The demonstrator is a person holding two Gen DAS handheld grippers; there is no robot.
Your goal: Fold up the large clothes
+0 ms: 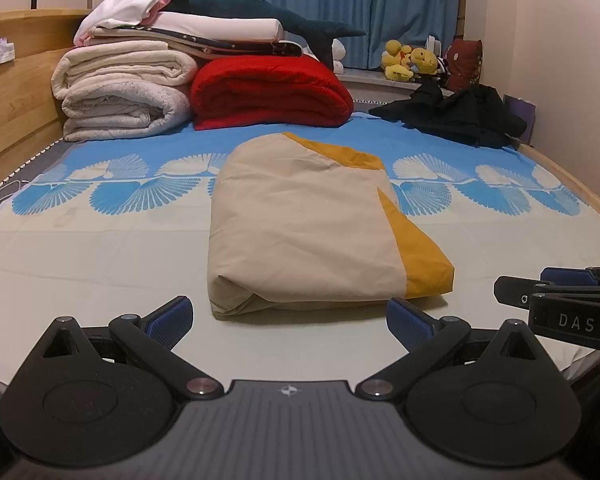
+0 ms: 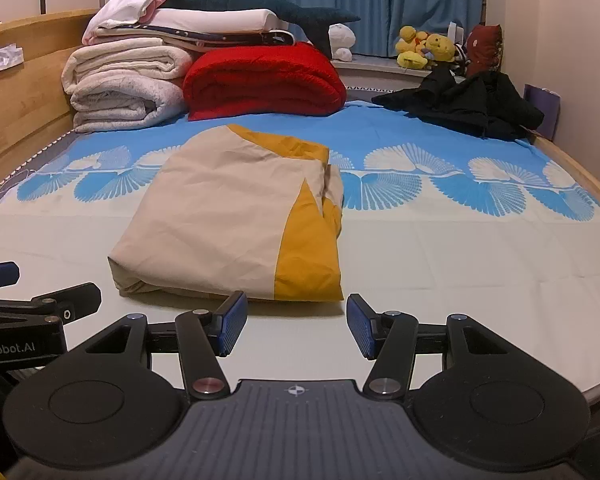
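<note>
Both your left gripper [image 1: 288, 322] and right gripper [image 2: 296, 326] hang wide-fingered and empty before the folded beige-and-yellow cloth [image 1: 312, 232], so it looks finished; next, probably take the black garment [image 2: 468, 106].

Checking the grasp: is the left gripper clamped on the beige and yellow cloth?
No, the left gripper is open and empty, short of the folded cloth.

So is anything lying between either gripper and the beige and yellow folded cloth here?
Nothing visible. The left gripper and right gripper are both open just short of the near edge of the folded cloth, with only bare bed sheet between. The blankets and black clothes lie beyond it.
</note>
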